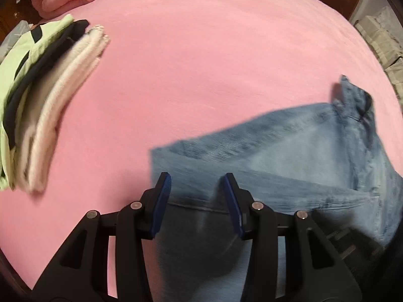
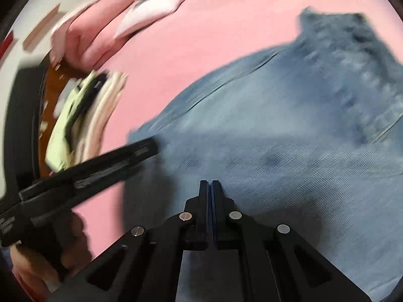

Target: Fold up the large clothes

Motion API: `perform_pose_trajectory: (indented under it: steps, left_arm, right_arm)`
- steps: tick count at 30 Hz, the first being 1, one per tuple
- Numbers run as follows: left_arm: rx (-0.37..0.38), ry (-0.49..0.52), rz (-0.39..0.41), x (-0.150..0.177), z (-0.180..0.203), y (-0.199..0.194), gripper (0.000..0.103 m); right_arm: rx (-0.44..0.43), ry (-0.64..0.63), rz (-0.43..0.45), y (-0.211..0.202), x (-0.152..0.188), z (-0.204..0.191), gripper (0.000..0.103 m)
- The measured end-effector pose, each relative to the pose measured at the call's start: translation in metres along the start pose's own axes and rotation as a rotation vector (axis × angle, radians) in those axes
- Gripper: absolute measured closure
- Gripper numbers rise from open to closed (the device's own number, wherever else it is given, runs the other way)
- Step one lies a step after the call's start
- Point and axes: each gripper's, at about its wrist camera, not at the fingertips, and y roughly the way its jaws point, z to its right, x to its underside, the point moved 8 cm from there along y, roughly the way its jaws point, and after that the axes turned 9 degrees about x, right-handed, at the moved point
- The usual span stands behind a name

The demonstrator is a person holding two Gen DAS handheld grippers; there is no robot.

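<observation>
With the left gripper (image 1: pixel 196 186) half-open and empty, and the right gripper (image 2: pixel 209 188) closed on nothing, the jeans (image 1: pixel 289 146) near the bed's (image 1: pixel 201 50) edge need gripping at corners.

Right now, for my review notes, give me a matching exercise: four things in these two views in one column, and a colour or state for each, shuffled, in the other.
Things:
1. jeans
2. bed sheet
3. left hand-held gripper
4. right hand-held gripper

States:
A. pink
B. jaws shut
C. faded blue
D. jaws apart

Pairs: 1-C, 2-A, 3-D, 4-B
</observation>
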Motion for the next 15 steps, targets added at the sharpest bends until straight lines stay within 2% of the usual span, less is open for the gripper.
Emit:
perform_pose_trajectory:
  steps: [2,4,5,6,8,10,11,12,15]
  left_arm:
    - [-0.036,-0.010,-0.018,0.000,-0.018,0.008,0.061]
    - [0.019,-0.077,-0.028,0.001,-0.036,0.017,0.055]
    - [0.050,-0.111,-0.024,0.001,-0.043,0.019,0.053]
    - [0.086,-0.137,-0.019,0.002,-0.048,0.021,0.052]
    - [0.110,-0.147,-0.012,0.002,-0.054,0.022,0.051]
    - [0.113,-0.124,-0.005,0.002,-0.056,0.023,0.051]
    - [0.103,-0.106,-0.004,0.001,-0.056,0.023,0.051]
    - [0.093,-0.090,-0.002,0.002,-0.056,0.023,0.050]
    - [0.087,-0.083,0.008,0.000,-0.061,0.024,0.050]
  right_arm:
    - [0.054,0.088,0.051,-0.009,-0.013,0.046,0.101]
    - [0.143,0.149,0.107,-0.016,-0.023,0.095,0.102]
    - [0.063,0.166,0.102,-0.020,-0.023,0.110,0.103]
    - [0.047,0.193,0.096,-0.026,-0.019,0.130,0.103]
    - [0.116,0.182,0.130,-0.029,-0.024,0.140,0.103]
    - [0.468,0.131,0.151,-0.037,-0.022,0.165,0.103]
    - [0.536,0.129,0.162,-0.038,-0.022,0.174,0.103]
    - [0.498,0.163,0.167,-0.038,-0.021,0.181,0.103]
    - [0.371,0.399,0.202,-0.034,-0.016,0.208,0.103]
